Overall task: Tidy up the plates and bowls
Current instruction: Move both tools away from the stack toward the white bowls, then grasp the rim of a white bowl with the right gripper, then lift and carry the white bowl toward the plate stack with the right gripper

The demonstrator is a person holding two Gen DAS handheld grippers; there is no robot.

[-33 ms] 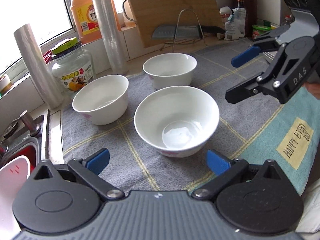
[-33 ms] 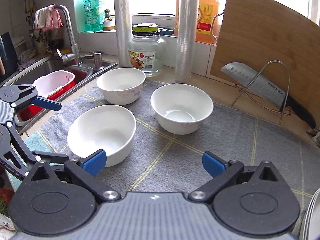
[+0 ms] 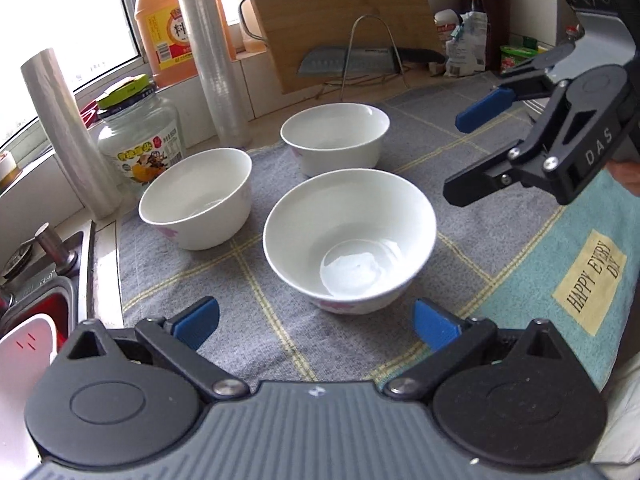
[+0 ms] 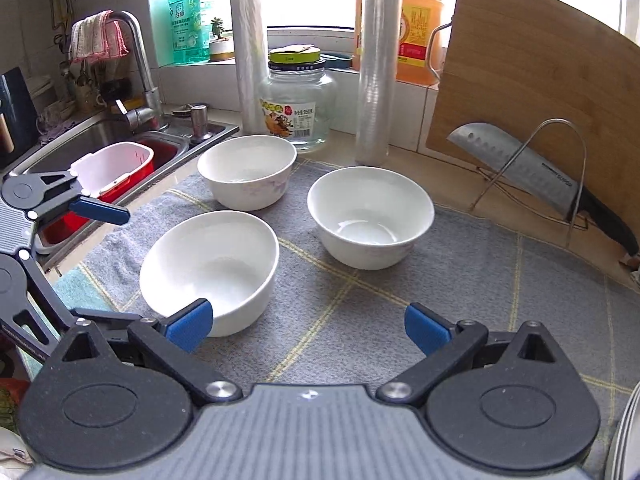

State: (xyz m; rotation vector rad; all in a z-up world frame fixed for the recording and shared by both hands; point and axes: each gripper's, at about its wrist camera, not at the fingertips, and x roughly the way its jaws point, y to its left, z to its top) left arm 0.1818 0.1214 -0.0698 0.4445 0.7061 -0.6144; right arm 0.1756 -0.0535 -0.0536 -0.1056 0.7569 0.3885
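We see three white bowls standing upright on a grey checked mat (image 3: pixel 460 240) on the kitchen counter, none touching another. From the left wrist view, the near bowl (image 3: pixel 350 240) sits just ahead of our left gripper (image 3: pixel 316 322), whose blue-tipped jaws are spread wide with nothing between them. The left bowl (image 3: pixel 196 196) stands nearest the sink (image 3: pixel 44 292) and just in front of a glass jar (image 3: pixel 138 136), while the far bowl (image 3: pixel 335 138) sits toward the wooden cutting board (image 3: pixel 340 12) leaning at the back. Our right gripper (image 3: pixel 470 156) hangs above the mat to the right of the bowls, its jaws parted wide and holding nothing. From the right wrist view, that right gripper (image 4: pixel 308 324) points at the mat between the bowls; the near bowl (image 4: pixel 210 268) lies just beyond its left finger, and the left gripper (image 4: pixel 100 264) flanks that bowl from the sink side. A cleaver (image 4: pixel 520 176) rests in a wire rack against the board.
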